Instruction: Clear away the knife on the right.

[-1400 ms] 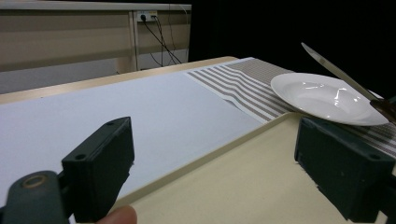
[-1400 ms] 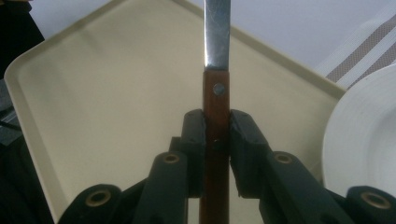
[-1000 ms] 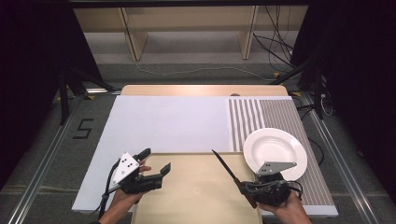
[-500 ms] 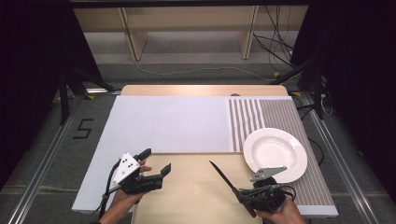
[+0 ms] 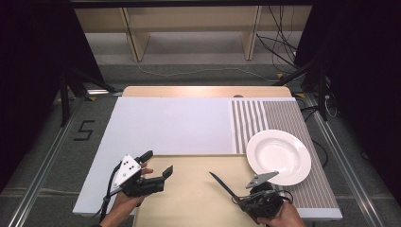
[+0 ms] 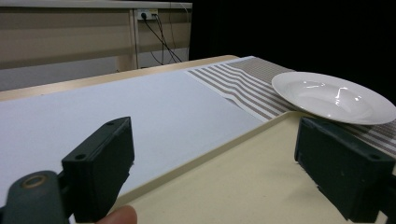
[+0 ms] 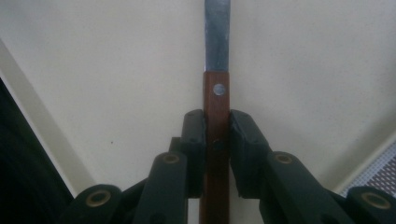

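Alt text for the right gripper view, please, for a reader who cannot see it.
The right gripper clamps the brown wooden handle of a knife between its two black jaws, the blade running up and away over a cream board. A corner of striped mat shows at lower right.

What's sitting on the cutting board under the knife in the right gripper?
Nothing visible. The right gripper holds the knife by its wooden handle, blade over a bare stretch of the beige cutting board.

Glossy plate [image 5: 279,156], wooden-handled metal knife [image 7: 216,93]
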`<state>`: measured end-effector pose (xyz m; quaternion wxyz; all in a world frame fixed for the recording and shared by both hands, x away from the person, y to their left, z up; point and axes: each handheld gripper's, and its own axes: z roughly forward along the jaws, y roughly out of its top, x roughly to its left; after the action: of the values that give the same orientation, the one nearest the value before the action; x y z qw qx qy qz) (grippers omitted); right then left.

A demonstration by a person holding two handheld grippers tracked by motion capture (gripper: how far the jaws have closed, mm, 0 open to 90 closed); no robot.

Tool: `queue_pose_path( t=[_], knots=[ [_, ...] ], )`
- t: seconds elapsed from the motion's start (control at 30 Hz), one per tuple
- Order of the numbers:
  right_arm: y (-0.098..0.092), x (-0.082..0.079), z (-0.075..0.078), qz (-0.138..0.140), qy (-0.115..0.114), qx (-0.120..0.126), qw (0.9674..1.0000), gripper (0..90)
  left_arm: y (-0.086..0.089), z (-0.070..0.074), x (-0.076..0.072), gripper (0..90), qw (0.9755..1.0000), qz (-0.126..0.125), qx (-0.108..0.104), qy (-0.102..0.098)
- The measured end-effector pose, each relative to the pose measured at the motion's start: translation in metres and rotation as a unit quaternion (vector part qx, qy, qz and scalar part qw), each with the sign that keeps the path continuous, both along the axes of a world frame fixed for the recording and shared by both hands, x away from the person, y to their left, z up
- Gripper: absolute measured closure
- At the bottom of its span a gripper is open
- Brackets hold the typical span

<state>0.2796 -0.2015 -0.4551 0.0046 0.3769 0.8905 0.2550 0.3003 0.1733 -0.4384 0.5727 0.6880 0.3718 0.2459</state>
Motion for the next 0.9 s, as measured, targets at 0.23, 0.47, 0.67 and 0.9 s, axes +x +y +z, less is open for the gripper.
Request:
queue_pose_path(
  t=[0.23, 0.47, 0.67, 0.9],
  knots=[
    [0.006, -0.002, -0.006, 0.015, 0.009, -0.035, 0.9992, 77.1, 0.0, 0.0, 0.0, 11.8, 1.0, -0.001, 0.001, -0.001],
    [0.009, -0.001, 0.0, 0.014, 0.012, -0.027, 0.9995, 49.9, 0.0, 0.001, -0.001, 11.9, 1.0, -0.002, -0.001, -0.002],
    [0.009, -0.001, 0.014, 0.039, -0.054, 0.013, 0.9977, 52.2, 0.0, 0.001, -0.001, 11.9, 1.0, -0.003, 0.001, -0.004],
    [0.022, 0.001, 0.013, 0.081, -0.085, 0.037, 0.9924, 83.1, -0.001, 0.0, -0.001, 11.8, 1.0, -0.003, 0.004, -0.003]
  ],
)
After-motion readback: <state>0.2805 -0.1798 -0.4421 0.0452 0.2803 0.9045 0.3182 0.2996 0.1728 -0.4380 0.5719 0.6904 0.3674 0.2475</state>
